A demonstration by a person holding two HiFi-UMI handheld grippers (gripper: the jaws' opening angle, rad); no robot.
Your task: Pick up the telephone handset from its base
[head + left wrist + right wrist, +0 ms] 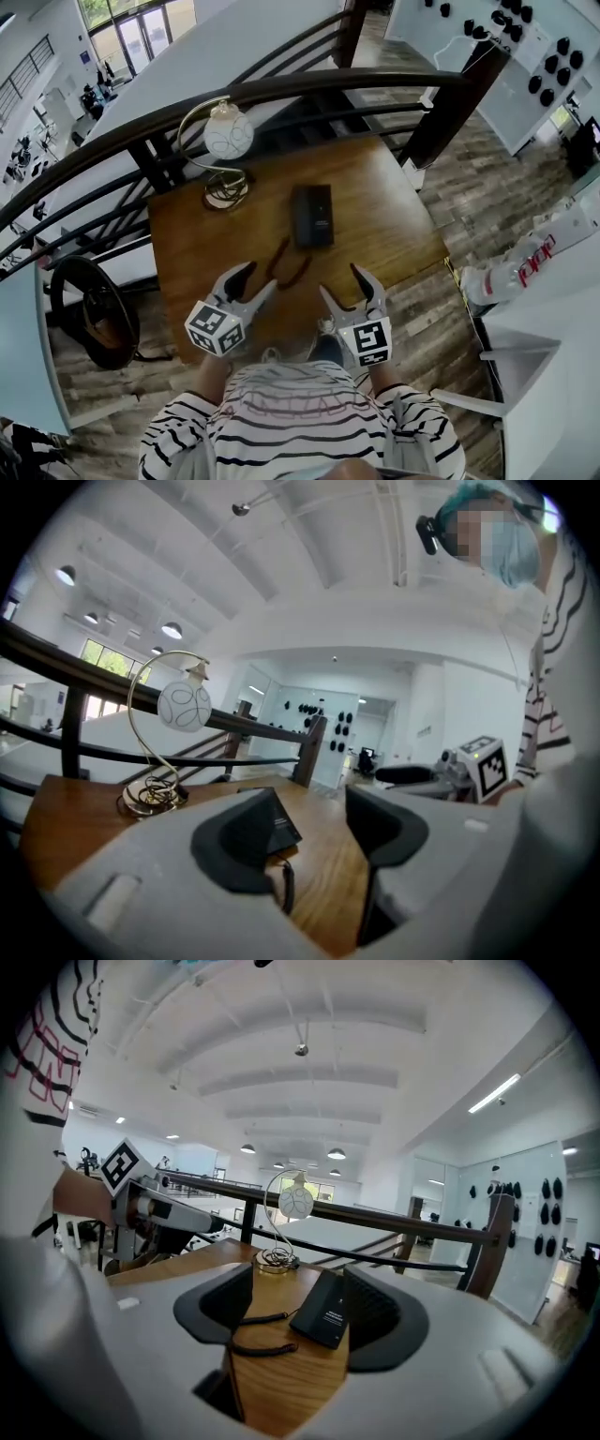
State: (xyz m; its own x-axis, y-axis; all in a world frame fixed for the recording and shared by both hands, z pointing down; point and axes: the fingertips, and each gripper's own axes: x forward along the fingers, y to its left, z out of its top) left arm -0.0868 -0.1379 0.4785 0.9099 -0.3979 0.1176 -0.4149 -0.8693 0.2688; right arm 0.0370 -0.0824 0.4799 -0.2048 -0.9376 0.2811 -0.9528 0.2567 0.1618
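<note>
Progress: none on the lift itself. Found the telephone [312, 215] lying near the middle of the wooden table [394, 216], handset seemingly seated on its base; cannot separate the two by eye. Nothing gripped, nothing raised.

Checked the left gripper [255, 281]: jaws wide apart, nothing between them, held over the near edge of the table, short of the telephone. Checked the right gripper [341, 281]: likewise spread and empty, just beside the left, with the telephone ahead of it but clear of both pads.

Left to do, by judgement: close the gap to the telephone, set one pair of jaws across the handset, clamp, lift clear of the base.

Look of the telephone: black, slab-shaped, matte, small pale print on top, slightly wedge-like in the right gripper view. Dark coiled cord [286, 267] trailing from its near left side toward the grippers, loose on the wood. Likely to drag on lifting. Lamp [228, 133] with white globe at the far left corner, well apart.
</note>
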